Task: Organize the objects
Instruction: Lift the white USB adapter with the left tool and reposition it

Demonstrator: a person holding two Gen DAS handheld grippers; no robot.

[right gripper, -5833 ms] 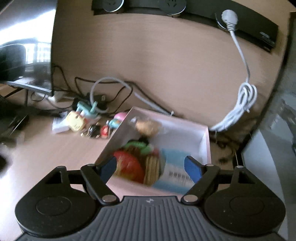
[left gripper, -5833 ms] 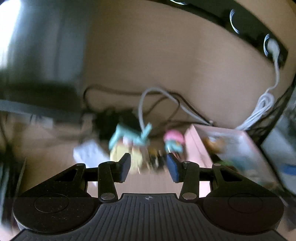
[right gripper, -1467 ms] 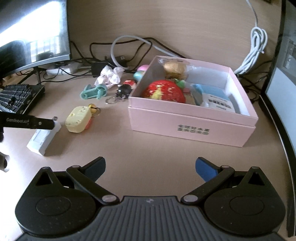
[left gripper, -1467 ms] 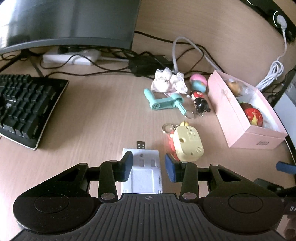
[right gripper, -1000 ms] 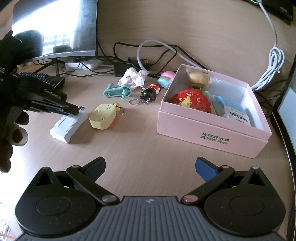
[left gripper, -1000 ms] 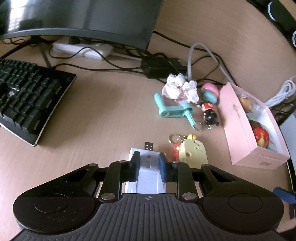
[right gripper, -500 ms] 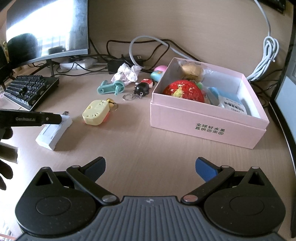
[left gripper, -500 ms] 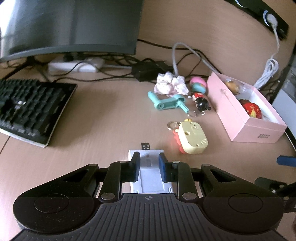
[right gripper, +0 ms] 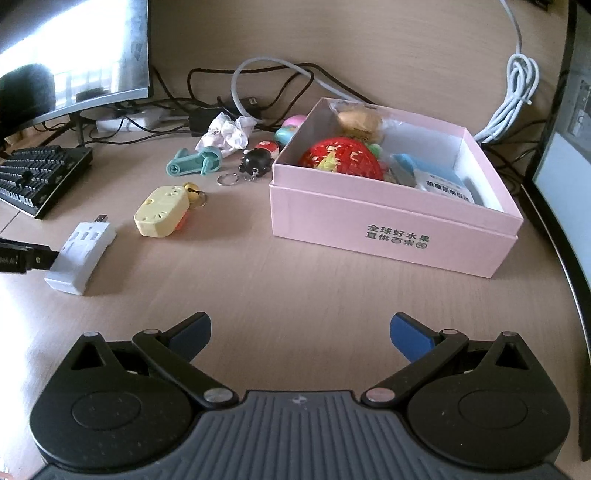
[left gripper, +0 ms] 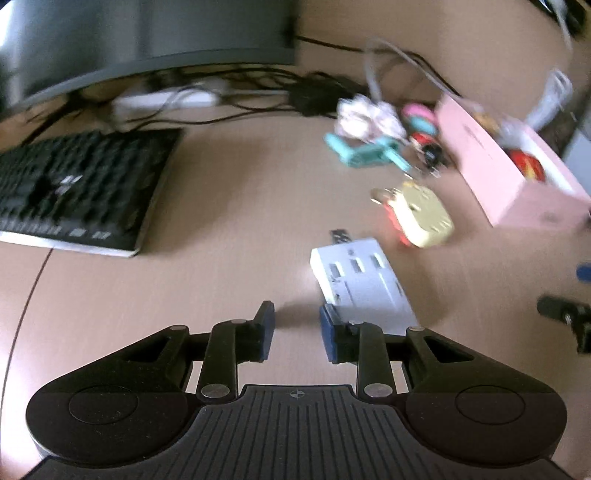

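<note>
A white USB hub (left gripper: 364,286) lies on the wooden desk, right of my left gripper (left gripper: 297,330), whose jaws stand apart with nothing between them; the right finger (left gripper: 330,339) sits at the hub's near end. The left wrist view is blurred. The hub also shows in the right wrist view (right gripper: 82,252). A yellow toy keychain (right gripper: 162,210), a teal clip (right gripper: 194,162), a black figure keychain (right gripper: 256,162) and a crumpled wrapper (right gripper: 227,133) lie left of the open pink box (right gripper: 391,225) holding a red ball (right gripper: 340,158). My right gripper (right gripper: 300,334) is open and empty above bare desk.
A black keyboard (left gripper: 74,192) lies at the left under a monitor (left gripper: 147,33). Cables and a power strip (right gripper: 144,120) run along the back wall. A coiled white cable (right gripper: 515,96) hangs right of the box. A second screen (right gripper: 565,177) stands at the far right.
My left gripper has let go of the white hub and opened, shifting left; the hub now lies angled on the desk. The right gripper has barely moved.
</note>
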